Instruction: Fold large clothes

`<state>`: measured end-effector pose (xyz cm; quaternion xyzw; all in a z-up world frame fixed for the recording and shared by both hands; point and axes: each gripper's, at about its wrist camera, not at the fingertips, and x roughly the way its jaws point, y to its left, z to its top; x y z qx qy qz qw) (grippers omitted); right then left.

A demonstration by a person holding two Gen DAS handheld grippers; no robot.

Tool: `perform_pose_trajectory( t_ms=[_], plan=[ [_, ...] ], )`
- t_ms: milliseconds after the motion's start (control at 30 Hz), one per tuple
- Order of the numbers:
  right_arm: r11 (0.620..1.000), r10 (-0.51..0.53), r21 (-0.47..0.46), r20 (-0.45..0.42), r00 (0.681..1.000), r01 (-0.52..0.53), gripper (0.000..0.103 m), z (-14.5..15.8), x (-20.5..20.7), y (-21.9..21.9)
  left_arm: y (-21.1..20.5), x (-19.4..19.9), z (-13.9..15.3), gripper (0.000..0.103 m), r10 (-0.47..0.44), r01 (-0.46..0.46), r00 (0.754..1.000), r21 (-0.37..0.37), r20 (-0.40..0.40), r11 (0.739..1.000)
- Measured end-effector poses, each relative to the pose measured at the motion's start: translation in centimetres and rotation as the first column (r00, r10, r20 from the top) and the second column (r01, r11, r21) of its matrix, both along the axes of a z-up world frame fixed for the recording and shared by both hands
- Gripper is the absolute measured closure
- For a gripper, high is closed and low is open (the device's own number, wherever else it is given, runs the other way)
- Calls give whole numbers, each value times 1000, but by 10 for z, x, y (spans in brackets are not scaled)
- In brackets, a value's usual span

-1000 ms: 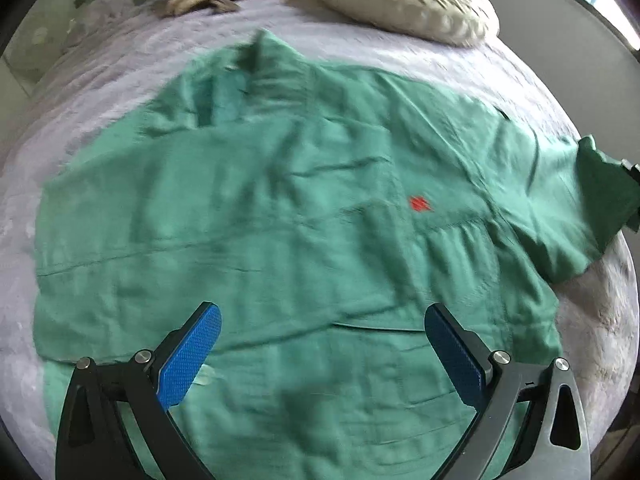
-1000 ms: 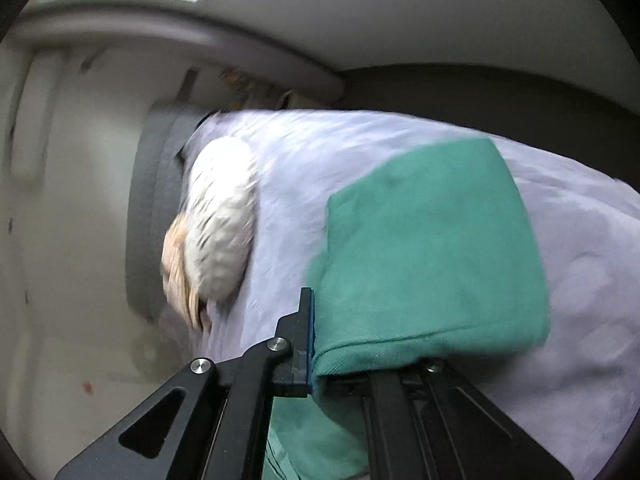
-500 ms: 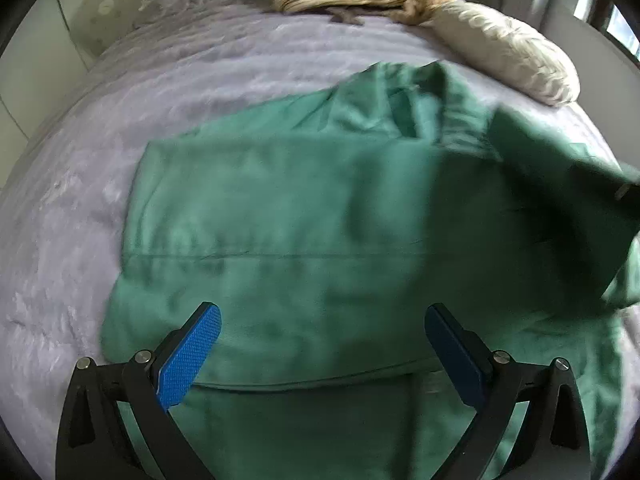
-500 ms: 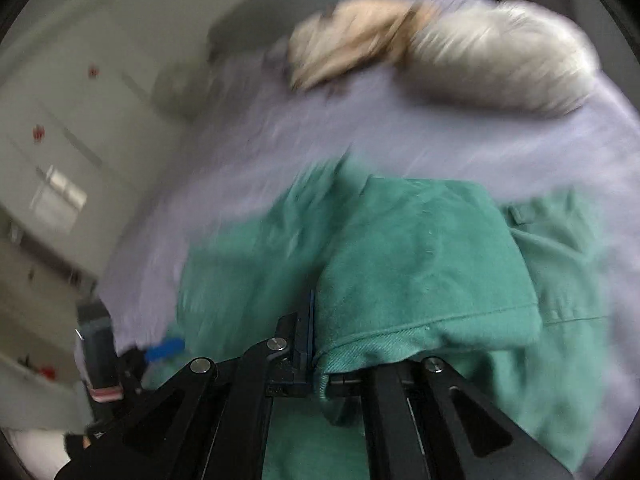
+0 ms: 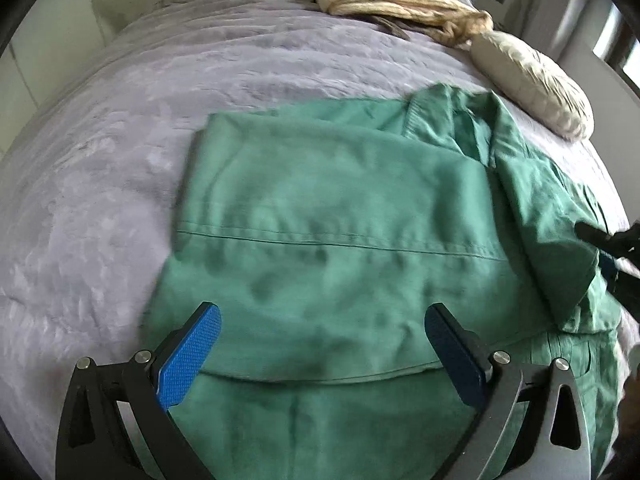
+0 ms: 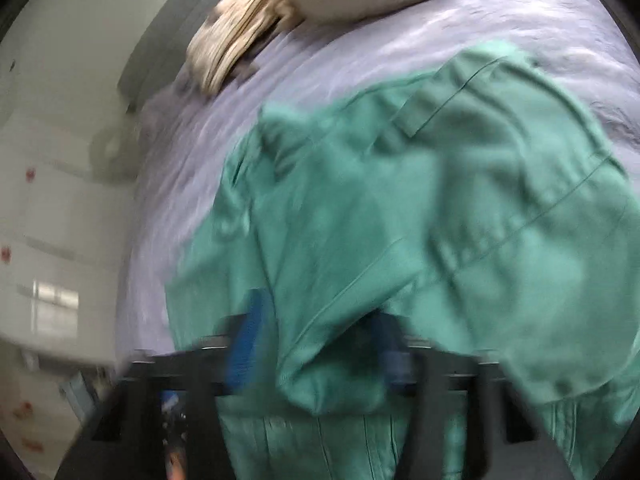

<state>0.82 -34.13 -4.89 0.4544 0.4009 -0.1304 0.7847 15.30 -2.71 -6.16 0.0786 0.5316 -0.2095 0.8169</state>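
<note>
My left gripper (image 5: 322, 354) hangs wide open, holding nothing, above the green shirt (image 5: 340, 240), which lies partly folded on the grey bed (image 5: 120, 160). My right gripper (image 6: 316, 344) has just been opening, the sleeve (image 6: 332, 376) loose between its pads. Bare bedspread lies free left of the shirt; a pillow (image 5: 532, 84) crowds the far right edge.

Motion blur smeared the right gripper (image 6: 316, 344) and green shirt (image 6: 440, 220), hiding whether the pads pressed its sleeve.
</note>
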Motion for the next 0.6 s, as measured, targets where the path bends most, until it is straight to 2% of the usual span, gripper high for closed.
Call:
perform_pose_trajectory(
  t_ms=[33, 67, 133, 167, 200, 233, 267, 300, 367, 433, 500, 567, 600],
  plan=[
    [1000, 2, -4, 3, 1000, -2, 92, 2, 7, 0, 7, 2, 2, 1, 10, -10, 1000, 0, 6, 1000],
    [999, 19, -30, 14, 1000, -19, 92, 7, 12, 3, 13, 2, 4, 1, 20, -20, 1000, 2, 12, 1000],
    [975, 147, -169, 12, 989, -143, 92, 28, 33, 32, 28, 5, 7, 1, 49, -49, 999, 2, 19, 999],
    [950, 213, -233, -1, 977, -207, 92, 35, 41, 49, 36, 8, 7, 1, 67, -67, 998, 1, 17, 998],
    [907, 305, -295, -32, 952, -300, 92, 37, 54, 78, 42, 10, 6, 1, 79, -79, 997, 3, 12, 997],
    [875, 362, -321, -60, 930, -362, 91, 36, 62, 97, 48, 14, 3, 1, 93, -93, 996, 8, 4, 996],
    [847, 404, -339, -89, 911, -409, 84, 33, 69, 114, 54, 17, 1, 1, 106, -106, 994, 14, -3, 994],
    [802, 455, -358, -154, 877, -478, 79, 23, 73, 139, 58, 19, -1, 1, 116, -116, 993, 20, -7, 993],
    [741, 531, -339, -233, 815, -580, 47, 6, 79, 167, 65, 22, -4, 1, 126, -125, 992, 20, -20, 992],
    [714, 580, -318, -232, 781, -624, 45, 1, 65, 180, 65, 23, -6, 1, 117, -117, 992, 0, -39, 993],
    [707, 583, -324, -235, 777, -629, 45, 5, 55, 179, 57, 23, -8, 1, 87, -89, 994, -35, -72, 995],
    [744, 549, -307, -225, 805, -593, 44, 13, 41, 158, 44, 21, -9, 1, 47, -55, 993, -76, -108, 996],
    [782, 507, -293, -217, 834, -551, 44, 15, 30, 136, 35, 20, -10, 1, 17, -31, 991, -105, -132, 994]
  ],
)
